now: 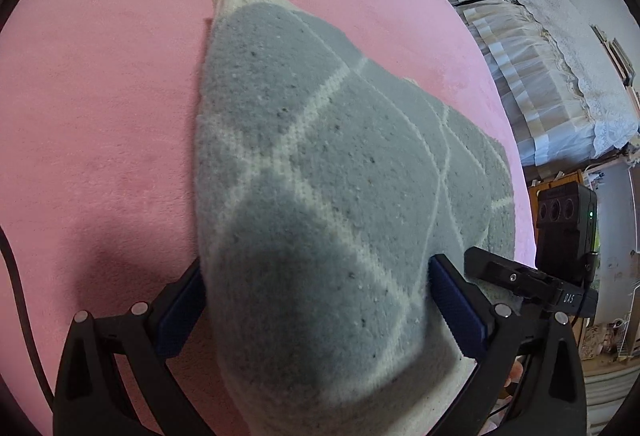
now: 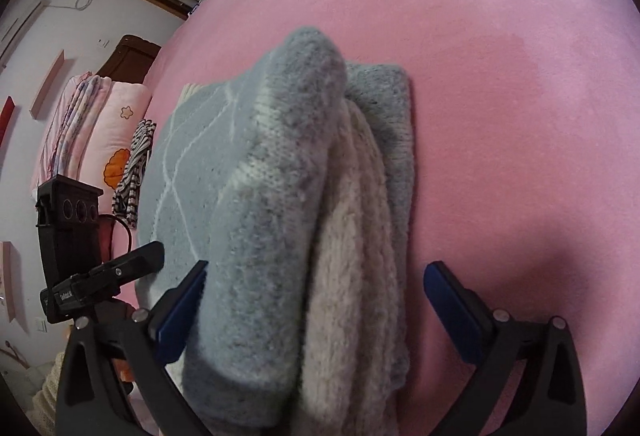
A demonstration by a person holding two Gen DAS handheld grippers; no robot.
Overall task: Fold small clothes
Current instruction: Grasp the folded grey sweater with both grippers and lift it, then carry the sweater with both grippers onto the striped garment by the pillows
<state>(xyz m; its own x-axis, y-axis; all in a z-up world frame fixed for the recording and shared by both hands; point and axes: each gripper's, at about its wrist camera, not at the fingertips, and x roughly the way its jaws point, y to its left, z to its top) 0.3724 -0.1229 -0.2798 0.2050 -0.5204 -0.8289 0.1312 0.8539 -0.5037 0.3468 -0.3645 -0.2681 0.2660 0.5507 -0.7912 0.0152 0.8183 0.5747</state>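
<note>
right claw (image 2: 316, 310) gapes wide around folded sweater (image 2: 280, 236) on pink bed (image 2: 500, 115).

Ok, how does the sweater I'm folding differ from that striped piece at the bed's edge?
The sweater is grey-blue with thin cream diamond lines; the striped piece is black and white. The sweater lies folded on the pink blanket, the striped piece bunched at its edge. Both are soft fabric.

**Soft daylight, heavy fisheye bend**

Both views are evenly lit and fairly bright, with no glare. A dark shadow falls on the pink blanket (image 1: 100, 115) near the bottom of each view. The sweater (image 1: 320, 195) blurs close to the lens (its knit is sharper farther off). Straight lines bow outward, and black corners ring each picture.
</note>
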